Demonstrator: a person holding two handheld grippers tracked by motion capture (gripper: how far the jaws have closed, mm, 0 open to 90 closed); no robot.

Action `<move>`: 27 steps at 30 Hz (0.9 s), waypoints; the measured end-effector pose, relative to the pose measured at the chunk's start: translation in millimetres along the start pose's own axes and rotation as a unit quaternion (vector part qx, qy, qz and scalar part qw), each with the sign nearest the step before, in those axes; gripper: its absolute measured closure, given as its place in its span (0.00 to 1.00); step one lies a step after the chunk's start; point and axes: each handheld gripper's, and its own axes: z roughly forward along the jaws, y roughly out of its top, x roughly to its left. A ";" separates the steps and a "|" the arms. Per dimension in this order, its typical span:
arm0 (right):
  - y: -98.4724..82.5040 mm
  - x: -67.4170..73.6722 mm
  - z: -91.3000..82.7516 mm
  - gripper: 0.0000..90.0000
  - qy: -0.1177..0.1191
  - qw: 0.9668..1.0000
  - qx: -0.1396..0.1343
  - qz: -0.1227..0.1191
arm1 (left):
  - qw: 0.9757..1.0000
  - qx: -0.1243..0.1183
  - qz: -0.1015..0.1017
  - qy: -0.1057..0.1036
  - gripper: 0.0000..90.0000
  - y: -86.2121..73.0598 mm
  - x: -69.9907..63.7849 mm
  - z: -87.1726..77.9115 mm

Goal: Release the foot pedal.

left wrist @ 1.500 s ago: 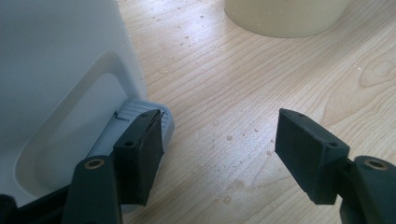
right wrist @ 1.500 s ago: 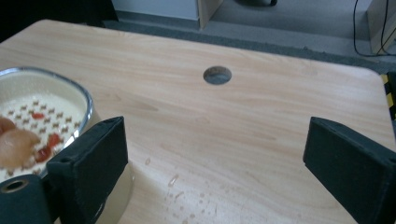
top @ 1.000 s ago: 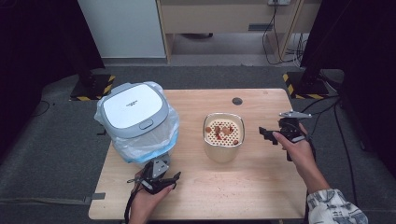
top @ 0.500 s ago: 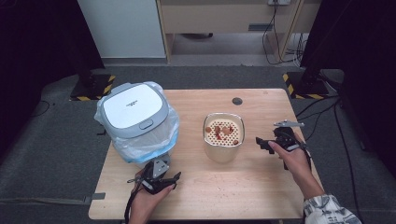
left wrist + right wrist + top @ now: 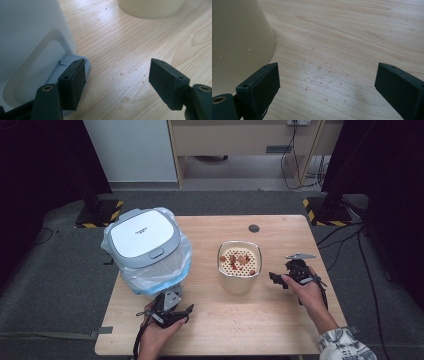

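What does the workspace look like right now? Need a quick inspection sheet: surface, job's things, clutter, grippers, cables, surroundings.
Surface: wooden table, water droplets on it by the right gripper.
Job's things: cream container with a perforated insert holding reddish pieces, mid-table; lidded bin with a plastic liner at the left.
Clutter: small dark round spot near the far edge.
Grippers: left gripper jaws open, one pad at the bin's pedal; right gripper jaws open, nothing between them, beside the container, not touching.
Cables: one trails from each gripper; more on the floor at the back right.
Surroundings: grey carpet, dark curtains, striped stand bases.
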 end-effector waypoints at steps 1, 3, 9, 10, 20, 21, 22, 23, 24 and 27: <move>0.2 0.6 1.0 0.07 -0.001 1.000 0.000 0.003 | 1.000 0.000 0.000 0.000 0.32 -0.1 0.0 0.1; 0.3 0.7 3.2 0.07 -0.008 1.000 0.000 0.004 | 1.000 0.000 0.000 0.000 0.32 -0.1 0.0 -0.1; -1.1 -1.9 9.0 0.07 -0.014 1.000 0.005 0.017 | 1.000 0.000 0.000 -0.001 0.31 -0.1 -0.2 0.4; -1.5 -2.0 10.4 0.07 -0.017 1.000 0.006 0.015 | 1.000 0.000 0.000 -0.001 0.31 -0.1 -0.3 0.4; -13.8 6.5 26.1 0.07 -0.042 0.999 0.011 0.002 | 1.000 0.000 0.000 -0.002 0.31 -0.1 -0.4 0.5; -13.7 7.5 26.6 0.07 -0.046 0.999 0.012 0.000 | 1.000 0.000 0.000 -0.002 0.31 -0.1 -0.4 0.6; -13.9 8.6 27.3 0.06 -0.050 0.999 0.012 -0.003 | 1.000 0.000 0.001 -0.002 0.31 -0.1 -0.5 0.5; -14.4 11.0 28.6 0.04 -0.056 0.998 0.010 -0.004 | 1.000 0.000 0.001 -0.002 0.31 0.0 -0.6 0.4; -15.0 12.4 29.4 0.03 -0.059 0.998 0.007 -0.001 | 1.000 0.000 0.000 -0.002 0.31 0.1 -0.6 0.4; -19.0 19.7 31.1 0.01 -0.065 0.998 -0.008 0.003 | 1.000 0.001 0.001 -0.003 0.31 0.0 -0.8 0.6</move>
